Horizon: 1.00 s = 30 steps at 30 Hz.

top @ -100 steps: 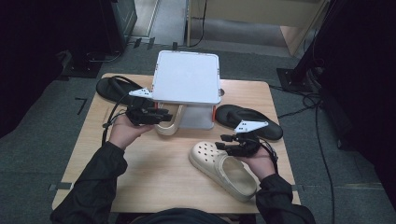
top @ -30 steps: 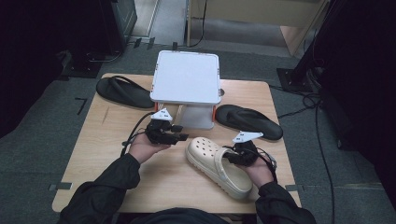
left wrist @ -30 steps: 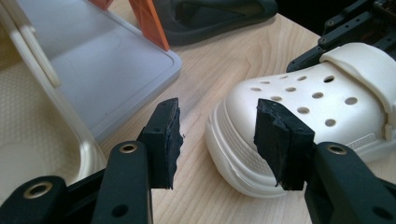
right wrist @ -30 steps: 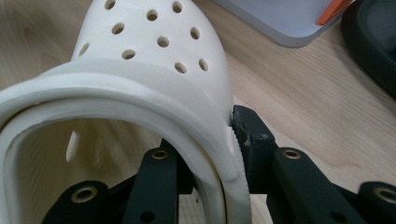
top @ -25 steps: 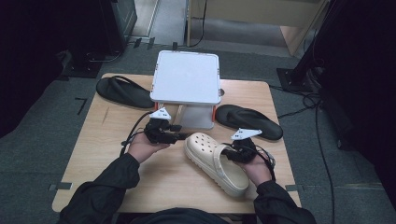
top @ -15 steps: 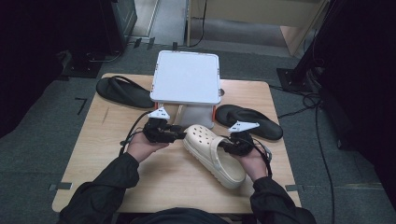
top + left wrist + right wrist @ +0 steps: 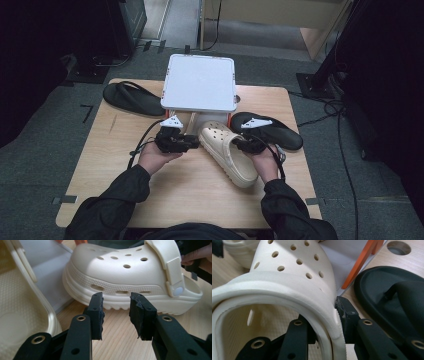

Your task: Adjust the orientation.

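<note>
High view: your right tool (image 7: 243, 144) pinches the side wall of the cream clog (image 7: 227, 151), which lies mid-worktop, toe toward the white box (image 7: 199, 90). Your left tool (image 7: 187, 143) has just been closing; its jaws stand apart on nothing, just short of the clog's sole. A black sandal (image 7: 272, 131) crowds the right; bare worktop (image 7: 195, 190) lies near you. A second cream clog (image 7: 22, 307) is cut off.

The person wears dark long sleeves (image 7: 112, 200). Each black gripper (image 7: 196, 143) has brass-ringed screw holes, ribbed pads, a grey three-cornered plate and a black cable.
</note>
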Available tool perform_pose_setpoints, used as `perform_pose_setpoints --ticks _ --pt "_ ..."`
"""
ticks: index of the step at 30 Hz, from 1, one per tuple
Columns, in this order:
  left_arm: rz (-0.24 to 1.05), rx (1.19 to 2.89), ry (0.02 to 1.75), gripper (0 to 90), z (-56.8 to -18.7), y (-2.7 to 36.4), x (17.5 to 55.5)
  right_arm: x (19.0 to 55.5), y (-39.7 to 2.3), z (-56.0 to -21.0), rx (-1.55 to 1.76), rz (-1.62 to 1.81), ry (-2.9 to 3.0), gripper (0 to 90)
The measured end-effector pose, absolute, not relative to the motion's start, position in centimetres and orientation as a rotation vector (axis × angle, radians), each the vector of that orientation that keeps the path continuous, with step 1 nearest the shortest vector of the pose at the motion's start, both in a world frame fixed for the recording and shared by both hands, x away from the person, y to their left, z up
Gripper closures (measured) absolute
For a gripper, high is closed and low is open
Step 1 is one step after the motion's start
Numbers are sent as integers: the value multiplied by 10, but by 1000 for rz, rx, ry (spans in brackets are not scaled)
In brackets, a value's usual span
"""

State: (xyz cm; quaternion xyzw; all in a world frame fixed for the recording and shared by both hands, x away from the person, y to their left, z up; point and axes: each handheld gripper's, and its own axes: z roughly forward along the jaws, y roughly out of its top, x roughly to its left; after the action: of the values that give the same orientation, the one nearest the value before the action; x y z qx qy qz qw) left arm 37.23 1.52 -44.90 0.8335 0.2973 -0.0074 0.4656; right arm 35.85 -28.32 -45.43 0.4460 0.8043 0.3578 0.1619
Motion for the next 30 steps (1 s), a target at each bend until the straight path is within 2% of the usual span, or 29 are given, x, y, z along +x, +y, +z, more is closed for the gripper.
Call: perform_pose_setpoints --ticks 10,20,23,30 --pt "3 2053 737 669 -460 4 371 369 -270 -461 1274 1007 2278 702" --pt "10 2066 733 676 -467 -2 373 365 -271 -463 1306 1073 2299 574" --pt "11 2044 748 685 -467 -1 374 357 -279 -456 1284 1138 2308 551" --pt "1 2055 746 692 -470 -8 375 327 -310 -446 1263 1240 2277 569"
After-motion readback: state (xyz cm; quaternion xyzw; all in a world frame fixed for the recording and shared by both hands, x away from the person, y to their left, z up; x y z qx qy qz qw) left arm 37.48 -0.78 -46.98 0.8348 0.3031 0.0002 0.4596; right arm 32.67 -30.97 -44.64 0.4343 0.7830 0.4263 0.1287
